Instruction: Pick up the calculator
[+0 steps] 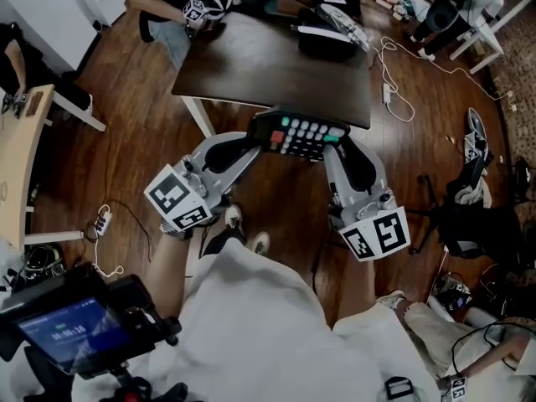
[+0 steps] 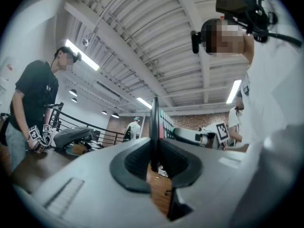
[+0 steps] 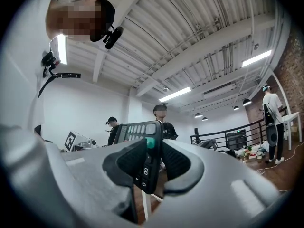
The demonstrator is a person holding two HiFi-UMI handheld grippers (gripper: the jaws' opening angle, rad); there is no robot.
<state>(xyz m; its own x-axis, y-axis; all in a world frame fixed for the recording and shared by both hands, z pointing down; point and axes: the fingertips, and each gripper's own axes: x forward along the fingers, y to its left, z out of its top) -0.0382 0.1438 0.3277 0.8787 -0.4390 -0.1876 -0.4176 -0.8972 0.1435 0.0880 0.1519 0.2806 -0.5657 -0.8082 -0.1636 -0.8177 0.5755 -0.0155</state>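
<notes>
The black calculator [image 1: 303, 135], with pale, teal and red keys, hangs in the air just in front of the near edge of the dark table [image 1: 251, 69]. My left gripper [image 1: 265, 137] is shut on its left end and my right gripper [image 1: 336, 146] on its right end. In the left gripper view the calculator [image 2: 155, 127] shows edge-on, clamped between the dark pads [image 2: 135, 161] of the left gripper [image 2: 155, 161]. In the right gripper view the calculator [image 3: 140, 134] stands slanted between the pads of the right gripper [image 3: 150, 169], its teal key at the pad edge.
A black bag [image 1: 327, 33] lies at the table's far right. Another person with grippers [image 1: 203, 8] stands at the far side. White cables [image 1: 394, 90] trail over the wood floor, a black chair [image 1: 469, 216] stands at the right, and a light desk [image 1: 17, 162] at the left.
</notes>
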